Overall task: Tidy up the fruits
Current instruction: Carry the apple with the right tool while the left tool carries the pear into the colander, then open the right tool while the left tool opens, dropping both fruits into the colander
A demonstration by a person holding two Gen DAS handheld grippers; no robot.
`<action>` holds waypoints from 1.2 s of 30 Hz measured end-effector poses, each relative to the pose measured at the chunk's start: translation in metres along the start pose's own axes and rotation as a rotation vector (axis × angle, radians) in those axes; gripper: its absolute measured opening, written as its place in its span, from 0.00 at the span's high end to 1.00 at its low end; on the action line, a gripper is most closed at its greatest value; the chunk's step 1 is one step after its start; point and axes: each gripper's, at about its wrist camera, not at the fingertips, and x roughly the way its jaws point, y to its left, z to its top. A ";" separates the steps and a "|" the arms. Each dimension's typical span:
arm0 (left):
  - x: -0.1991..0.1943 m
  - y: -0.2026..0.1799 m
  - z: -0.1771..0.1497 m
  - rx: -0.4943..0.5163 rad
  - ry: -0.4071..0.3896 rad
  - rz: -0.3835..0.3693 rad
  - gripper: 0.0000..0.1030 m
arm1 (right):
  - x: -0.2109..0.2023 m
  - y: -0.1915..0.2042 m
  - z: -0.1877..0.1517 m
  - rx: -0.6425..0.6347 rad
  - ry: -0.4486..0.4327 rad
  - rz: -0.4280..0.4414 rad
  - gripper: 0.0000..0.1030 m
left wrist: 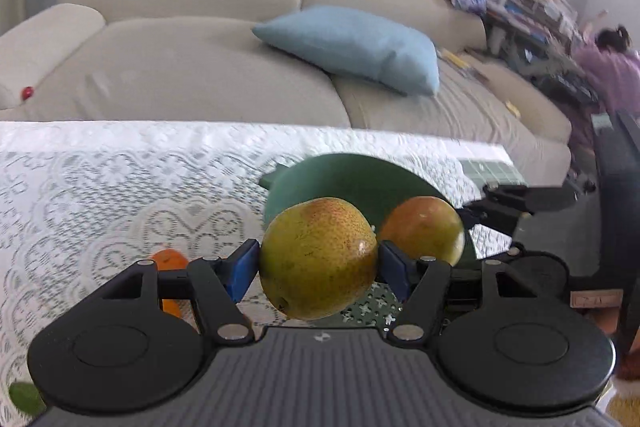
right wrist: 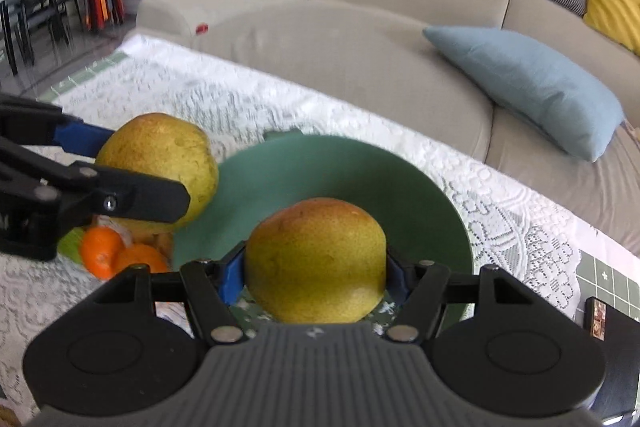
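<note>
On the left of the lace-covered table (right wrist: pixel 360 115), two oranges (right wrist: pixel 120 257) are lying beside a green fruit (right wrist: pixel 70 247) that is mostly hidden, toward the table's near edge. Just right of them the left gripper (left wrist: pixel 318 267) is holding a yellow-green pear (left wrist: pixel 318 261) clear of the cloth, its blue pads (left wrist: pixel 242 273) pressing on the fruit from both sides, so its jaws are clamped on that pear. Next along, the green bowl (right wrist: pixel 360 171) is sitting near the middle of the table, toward its far edge. Over the bowl's near rim the right gripper (right wrist: pixel 316 275) is gripping a second pear (right wrist: pixel 316 261), redder on top, its jaws closed on it from either side. Beyond the far edge a beige sofa (left wrist: pixel 180 67) is carrying a light blue cushion (left wrist: pixel 356 47).
</note>
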 end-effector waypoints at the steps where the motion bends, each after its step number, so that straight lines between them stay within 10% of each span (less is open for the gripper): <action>1: 0.004 -0.001 0.002 0.006 0.016 0.000 0.27 | 0.004 -0.003 0.001 0.000 0.014 0.012 0.37; 18: 0.071 -0.022 0.013 0.150 0.240 0.033 0.27 | 0.058 -0.015 0.000 -0.149 0.262 0.054 0.37; 36: 0.085 -0.027 0.015 0.220 0.277 0.087 0.27 | 0.076 -0.006 0.002 -0.254 0.367 0.068 0.37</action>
